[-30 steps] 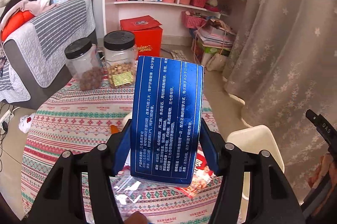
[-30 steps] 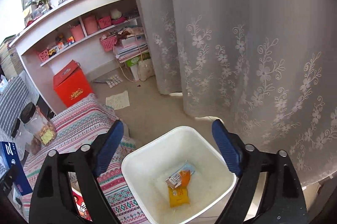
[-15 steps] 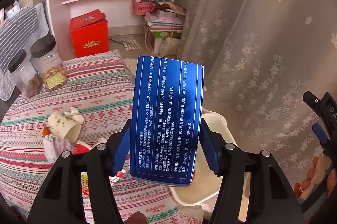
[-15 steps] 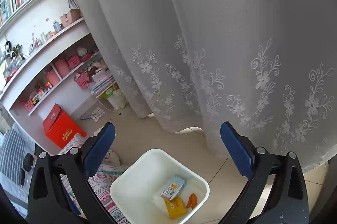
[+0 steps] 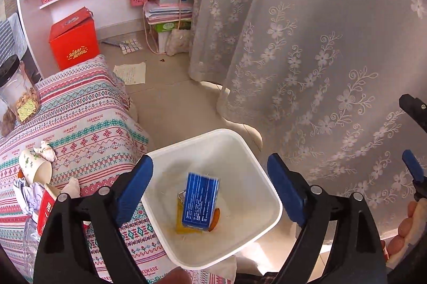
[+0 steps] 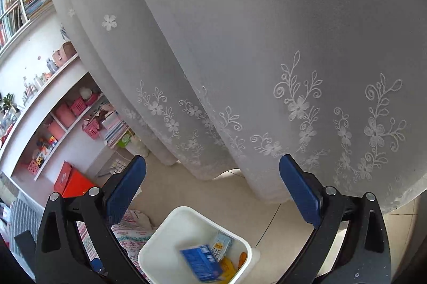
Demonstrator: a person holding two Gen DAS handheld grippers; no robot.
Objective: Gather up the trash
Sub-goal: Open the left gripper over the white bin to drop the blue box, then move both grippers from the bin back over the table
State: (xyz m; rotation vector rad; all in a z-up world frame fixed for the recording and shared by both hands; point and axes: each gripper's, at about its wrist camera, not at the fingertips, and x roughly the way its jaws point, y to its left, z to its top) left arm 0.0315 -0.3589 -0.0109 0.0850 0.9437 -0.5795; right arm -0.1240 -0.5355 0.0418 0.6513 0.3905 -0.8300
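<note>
1. Now the white bin [image 5: 269,193] beside the patterned tablecloth [image 5: 88,123] holds the blue box [image 5: 200,201], no longer clamped.
2. Left gripper [image 5: 209,188] has just been opening; nothing sits between its jaws.
3. Right gripper [image 6: 212,188] gapes wide, holding nothing.

Both tools spread wide, nothing between their pads

The left tool [image 5: 209,186] angles steeply downward; its jaws have just been opening and hold nothing. The right tool [image 6: 212,186] tilts down more gently, jaws at their widest. At the left view's right edge, fingers of the person's right hand [image 5: 408,228] wrap a handle.
</note>
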